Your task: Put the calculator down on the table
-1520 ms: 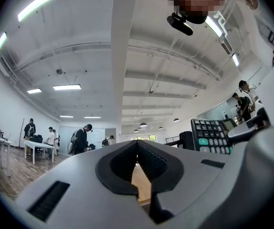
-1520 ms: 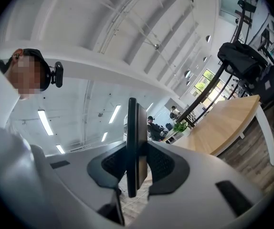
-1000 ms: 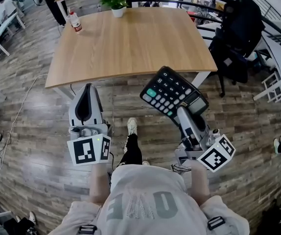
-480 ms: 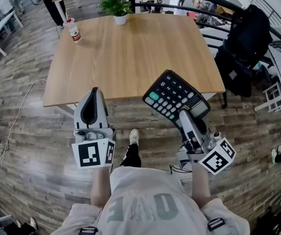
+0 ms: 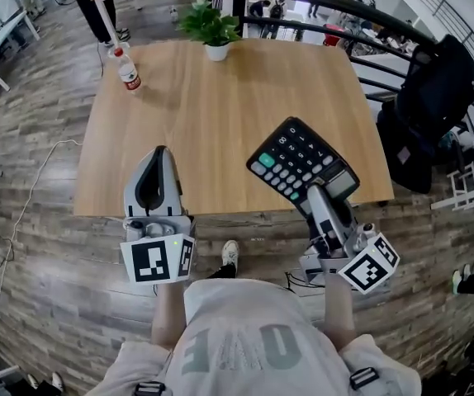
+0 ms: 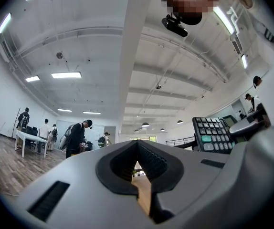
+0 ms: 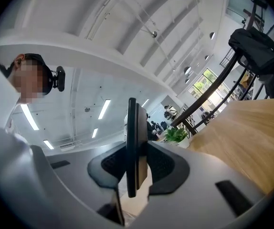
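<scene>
Black calculator (image 5: 301,163) sits over the wooden table's (image 5: 204,97) five o'clock edge in the head view. Left gripper view: the left gripper (image 6: 138,147) is closed, empty. Right gripper view: the right gripper (image 7: 136,152) clamps the calculator's edge.

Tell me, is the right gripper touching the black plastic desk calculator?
Touching. The right gripper view shows the black plastic desk calculator edge-on, clamped between the pads of the right gripper, with no gap on either side.
</scene>
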`<state>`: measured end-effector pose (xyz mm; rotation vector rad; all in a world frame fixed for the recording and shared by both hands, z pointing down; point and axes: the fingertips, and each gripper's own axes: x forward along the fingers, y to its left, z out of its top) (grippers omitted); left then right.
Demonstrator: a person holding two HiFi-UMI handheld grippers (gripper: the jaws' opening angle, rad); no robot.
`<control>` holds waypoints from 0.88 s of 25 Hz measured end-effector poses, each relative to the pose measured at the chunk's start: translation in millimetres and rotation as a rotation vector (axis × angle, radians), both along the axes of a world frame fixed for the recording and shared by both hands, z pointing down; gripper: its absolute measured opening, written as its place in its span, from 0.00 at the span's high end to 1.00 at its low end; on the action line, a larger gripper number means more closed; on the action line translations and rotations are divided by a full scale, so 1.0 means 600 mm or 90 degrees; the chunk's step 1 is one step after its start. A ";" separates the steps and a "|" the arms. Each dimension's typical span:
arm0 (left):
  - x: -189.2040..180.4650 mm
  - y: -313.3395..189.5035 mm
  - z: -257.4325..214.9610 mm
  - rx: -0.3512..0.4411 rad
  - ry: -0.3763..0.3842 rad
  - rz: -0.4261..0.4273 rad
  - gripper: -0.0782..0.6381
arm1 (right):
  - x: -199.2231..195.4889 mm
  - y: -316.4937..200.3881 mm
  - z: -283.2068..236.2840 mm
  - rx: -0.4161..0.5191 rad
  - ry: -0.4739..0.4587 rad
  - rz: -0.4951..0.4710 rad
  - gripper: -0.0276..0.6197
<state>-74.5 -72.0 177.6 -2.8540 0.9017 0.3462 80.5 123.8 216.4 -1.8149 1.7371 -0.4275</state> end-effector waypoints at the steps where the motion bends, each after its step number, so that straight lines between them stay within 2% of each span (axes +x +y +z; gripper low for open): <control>1: 0.012 -0.016 -0.001 -0.001 0.001 0.003 0.88 | 0.011 -0.013 0.001 -0.003 -0.004 0.005 0.79; 6: 0.082 -0.064 0.008 -0.018 -0.005 0.022 0.88 | 0.073 -0.052 0.015 -0.024 -0.026 0.027 0.79; 11: 0.151 -0.070 0.017 -0.026 -0.023 0.036 0.88 | 0.136 -0.078 0.017 -0.031 -0.028 0.020 0.79; 22: 0.264 -0.097 -0.016 0.002 -0.022 -0.025 0.88 | 0.283 -0.134 0.005 -0.032 -0.003 -0.056 0.79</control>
